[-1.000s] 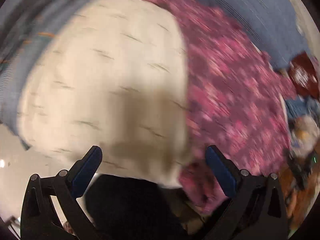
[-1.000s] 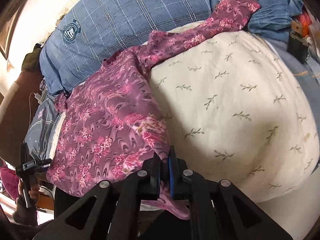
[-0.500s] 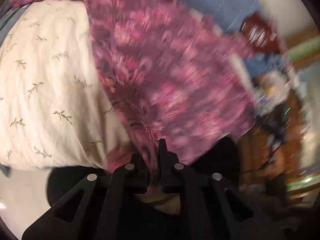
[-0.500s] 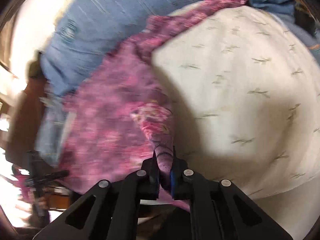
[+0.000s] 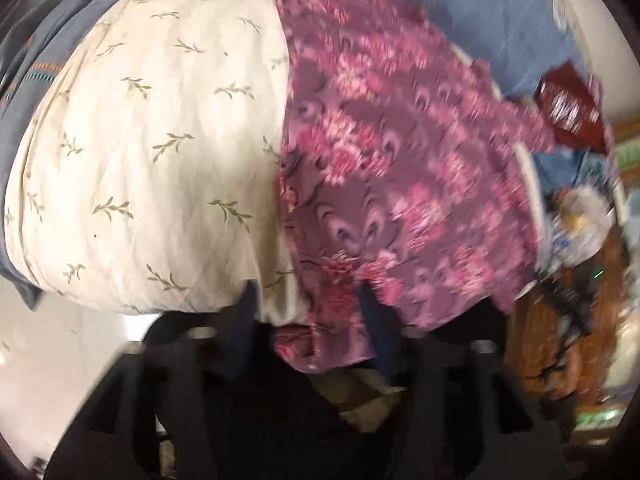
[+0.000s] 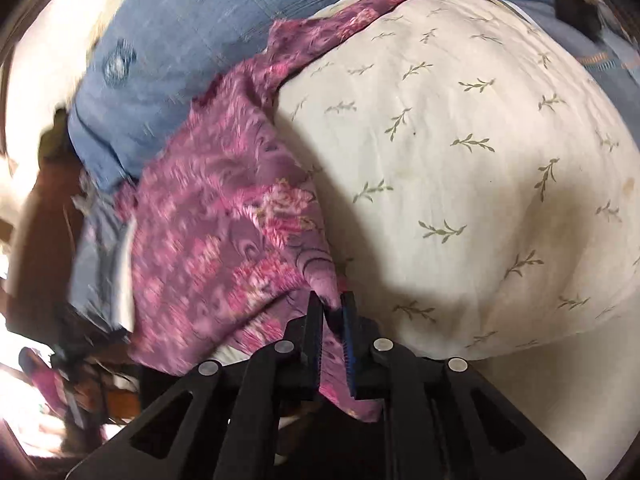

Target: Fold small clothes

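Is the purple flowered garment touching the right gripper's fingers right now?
Touching. In the right wrist view a fold of the purple flowered garment sits between the right gripper fingers, lying against them as they open.

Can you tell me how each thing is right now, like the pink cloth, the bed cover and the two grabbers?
Pink cloth: spread on the bed, its near edge hanging over.
Cream cover: lying smooth, mostly bare.
Blue pillow: lying behind the cloth.
Left gripper: opening, cloth edge between its fingers.
Right gripper: opening, a cloth corner still between its fingers.
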Motion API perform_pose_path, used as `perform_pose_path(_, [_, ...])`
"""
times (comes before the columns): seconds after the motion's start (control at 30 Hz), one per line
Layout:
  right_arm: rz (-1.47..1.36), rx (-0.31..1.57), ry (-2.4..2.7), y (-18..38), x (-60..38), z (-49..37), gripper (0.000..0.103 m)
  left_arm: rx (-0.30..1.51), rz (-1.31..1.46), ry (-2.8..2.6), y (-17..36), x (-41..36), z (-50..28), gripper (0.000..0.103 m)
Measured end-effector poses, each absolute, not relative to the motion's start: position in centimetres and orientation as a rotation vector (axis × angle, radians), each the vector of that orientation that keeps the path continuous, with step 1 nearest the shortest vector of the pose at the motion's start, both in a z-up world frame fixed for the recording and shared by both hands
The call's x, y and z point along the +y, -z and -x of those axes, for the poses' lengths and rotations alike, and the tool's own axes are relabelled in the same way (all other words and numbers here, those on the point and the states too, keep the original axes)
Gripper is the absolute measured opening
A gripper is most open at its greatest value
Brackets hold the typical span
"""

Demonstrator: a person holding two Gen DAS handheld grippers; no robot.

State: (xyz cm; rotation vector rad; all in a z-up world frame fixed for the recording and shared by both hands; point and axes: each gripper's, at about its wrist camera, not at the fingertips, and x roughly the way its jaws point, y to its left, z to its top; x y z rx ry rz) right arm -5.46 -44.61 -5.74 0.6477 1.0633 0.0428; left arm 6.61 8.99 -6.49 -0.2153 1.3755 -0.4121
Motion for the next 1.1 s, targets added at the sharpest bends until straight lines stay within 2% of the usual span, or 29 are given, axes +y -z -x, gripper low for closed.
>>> perform_pose_path(0.13, [-0.636, 1.052, -0.039, 5.7, -44.8, 5.1, 0.045, 1.397, 0.202, 0.478, 7.4, 8.7, -6.1, 0.067])
perform_pose_path(0.2, [-0.625, 1.054, -0.041, 6.0, -44.7, 5.1, 0.048, 1.394, 0.254, 0.581, 7.4, 7.8, -5.5, 0.068])
perform_pose_path(0.23, [-0.615, 1.06, -0.037, 6.2, -44.6, 5.1, 0.048, 1.383, 0.255, 0.615, 7.4, 7.2, -5.2, 0.063])
perform_pose_path(0.27, [-0.607, 1.07, -0.028, 6.5, -44.4, 5.0, 0.048, 1.37, 0.236, 0.63, 7.3, 6.6, -4.8, 0.052])
perform_pose_path(0.3, [-0.609, 1.079, -0.025, 7.0, -44.4, 4.8, 0.047, 1.362, 0.209, 0.637, 7.1, 6.0, -4.5, 0.014])
perform_pose_path(0.33, [-0.611, 1.078, -0.029, 7.0, -44.3, 5.0, 0.03, 1.361, 0.197, 0.631, 6.9, 5.5, -4.4, 0.002])
perform_pose_path(0.4, [-0.607, 1.067, -0.083, 6.8, -43.7, 4.9, 0.004, 1.32, 0.278, 0.591, 5.4, 6.3, -4.6, 0.002])
perform_pose_path(0.5, [-0.759, 0.97, -0.302, 4.0, -43.2, 6.1, 0.003, 1.218, 0.478, 0.614, 0.9, 8.7, -4.7, 0.002])
perform_pose_path(0.6, [-0.716, 0.892, -0.387, 0.1, -42.4, 7.6, 0.003, 1.147, 0.429, 0.522, -2.8, 11.2, -4.0, 0.002])
perform_pose_path(0.67, [-0.669, 0.947, -0.347, 0.6, -42.3, 7.4, 0.004, 1.184, 0.402, 0.449, -1.8, 11.8, -4.2, 0.002])
perform_pose_path(0.77, [-0.624, 1.116, -0.215, 5.2, -42.3, 6.6, 0.004, 1.375, 0.385, 0.286, 4.0, 12.9, -4.9, 0.003])
perform_pose_path(0.8, [-0.603, 1.173, -0.16, 6.6, -42.2, 6.3, 0.009, 1.432, 0.392, 0.263, 5.7, 12.8, -5.0, 0.003])
perform_pose_path(0.83, [-0.581, 1.213, -0.109, 7.5, -42.2, 6.1, 0.009, 1.453, 0.399, 0.242, 6.5, 12.9, -4.9, 0.003])
perform_pose_path(0.9, [-0.592, 1.212, -0.072, 7.6, -42.8, 5.9, 0.009, 1.452, 0.382, 0.219, 6.4, 13.2, -4.7, 0.004])
perform_pose_path(0.97, [-0.608, 1.121, -0.067, 5.4, -43.9, 5.6, 0.011, 1.372, 0.328, 0.212, 3.7, 12.8, -5.1, 0.004])
perform_pose_path(1.0, [-0.603, 1.07, -0.067, 3.9, -44.3, 5.1, 0.011, 1.337, 0.3, 0.219, 2.6, 12.4, -5.7, 0.008])
perform_pose_path(1.07, [-0.596, 0.95, -0.097, 1.0, -44.4, 3.4, 0.015, 1.272, 0.264, 0.251, 0.4, 11.2, -7.3, 0.03])
perform_pose_path(1.1, [-0.598, 0.903, -0.12, -0.1, -44.2, 2.1, 0.025, 1.238, 0.257, 0.279, -1.1, 9.6, -8.5, 0.053])
